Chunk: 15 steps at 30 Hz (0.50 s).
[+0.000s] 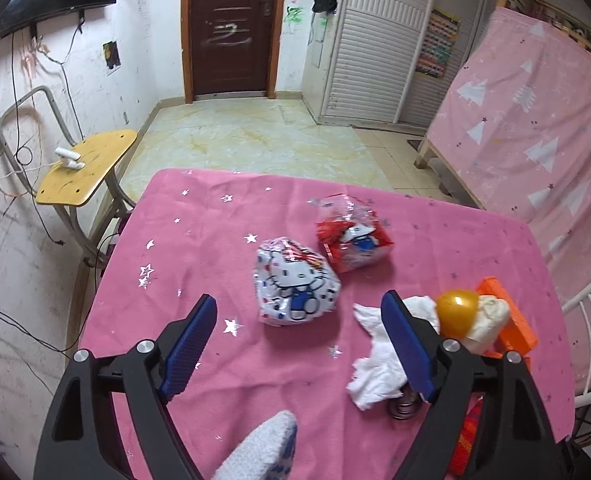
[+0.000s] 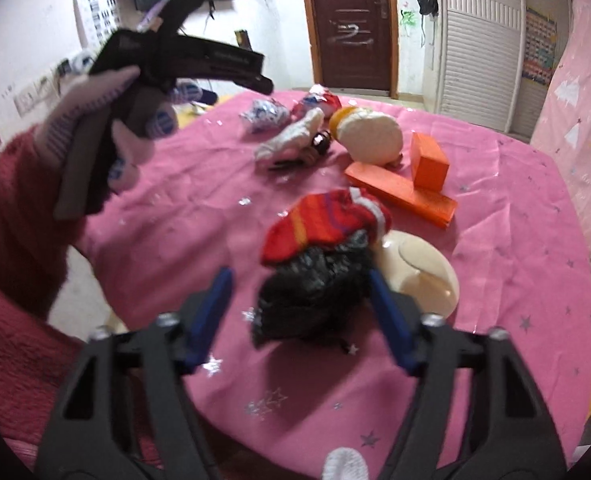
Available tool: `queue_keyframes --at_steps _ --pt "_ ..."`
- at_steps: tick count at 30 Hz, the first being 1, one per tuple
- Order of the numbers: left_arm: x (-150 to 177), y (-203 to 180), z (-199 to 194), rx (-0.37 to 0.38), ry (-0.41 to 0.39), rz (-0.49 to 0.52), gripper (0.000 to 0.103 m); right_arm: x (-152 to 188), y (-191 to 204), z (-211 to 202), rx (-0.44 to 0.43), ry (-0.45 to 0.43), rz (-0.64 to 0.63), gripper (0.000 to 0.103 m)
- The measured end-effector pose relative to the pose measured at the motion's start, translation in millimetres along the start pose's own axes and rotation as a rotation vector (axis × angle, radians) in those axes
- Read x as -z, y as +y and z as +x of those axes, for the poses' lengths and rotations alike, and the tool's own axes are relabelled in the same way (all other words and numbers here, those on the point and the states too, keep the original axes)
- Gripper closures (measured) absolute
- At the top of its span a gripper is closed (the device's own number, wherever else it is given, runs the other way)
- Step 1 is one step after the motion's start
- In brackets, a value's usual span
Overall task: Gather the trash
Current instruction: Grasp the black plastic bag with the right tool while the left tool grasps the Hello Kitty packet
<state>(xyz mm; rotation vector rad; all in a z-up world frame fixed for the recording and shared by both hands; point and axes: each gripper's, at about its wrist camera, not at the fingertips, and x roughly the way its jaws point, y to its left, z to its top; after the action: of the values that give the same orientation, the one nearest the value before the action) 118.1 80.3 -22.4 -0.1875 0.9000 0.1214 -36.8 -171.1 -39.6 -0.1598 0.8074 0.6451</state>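
The right gripper (image 2: 299, 316) hangs low over a pink-clothed table (image 2: 515, 272), jaws spread wide on either side of a crumpled black plastic bag (image 2: 315, 292) without closing on it. The left gripper (image 1: 299, 344), held aloft in a gloved hand (image 2: 95, 132), is likewise released and carries nothing; its jaws frame bare cloth just short of a white Hello Kitty wrapper (image 1: 295, 284).

Collection looks barely begun. Every scrap in view lies loose on the tablecloth: the white wrapper, a red Hello Kitty wrapper (image 1: 353, 240) just behind it, and a crumpled white tissue (image 1: 375, 368) beside the left gripper's right finger. A striped red sock (image 2: 323, 228) rests on the black bag's far edge. 2 orange blocks (image 2: 407, 188), a gold ball (image 1: 455, 308) and a cream bowl (image 2: 419, 268) also sit nearby.

The black bag, seemingly the only possible receptacle, lies bunched and closed; whether anything is inside cannot be told. The upturned-looking bowl holds nothing visible.
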Motion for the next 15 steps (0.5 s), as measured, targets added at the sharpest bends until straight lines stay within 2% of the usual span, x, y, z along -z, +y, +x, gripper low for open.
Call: queue_keyframes --at_steps 2,4,15 --pt "0.2 2.9 2.8 -0.004 0.008 -0.006 0.025 1.5 -0.3 4.6 0.036 0.012 -0.011 0.060" --pt "1.5 6.1 5.4 -0.007 0.013 -0.010 0.025 3.2 -4.4 4.6 0.039 0.013 -0.011 0.063" --pt "-5.6 15.8 28.6 -0.035 0.047 -0.035 0.024 2.2 -26.5 -25.2 -0.001 -0.063 0.057 0.065"
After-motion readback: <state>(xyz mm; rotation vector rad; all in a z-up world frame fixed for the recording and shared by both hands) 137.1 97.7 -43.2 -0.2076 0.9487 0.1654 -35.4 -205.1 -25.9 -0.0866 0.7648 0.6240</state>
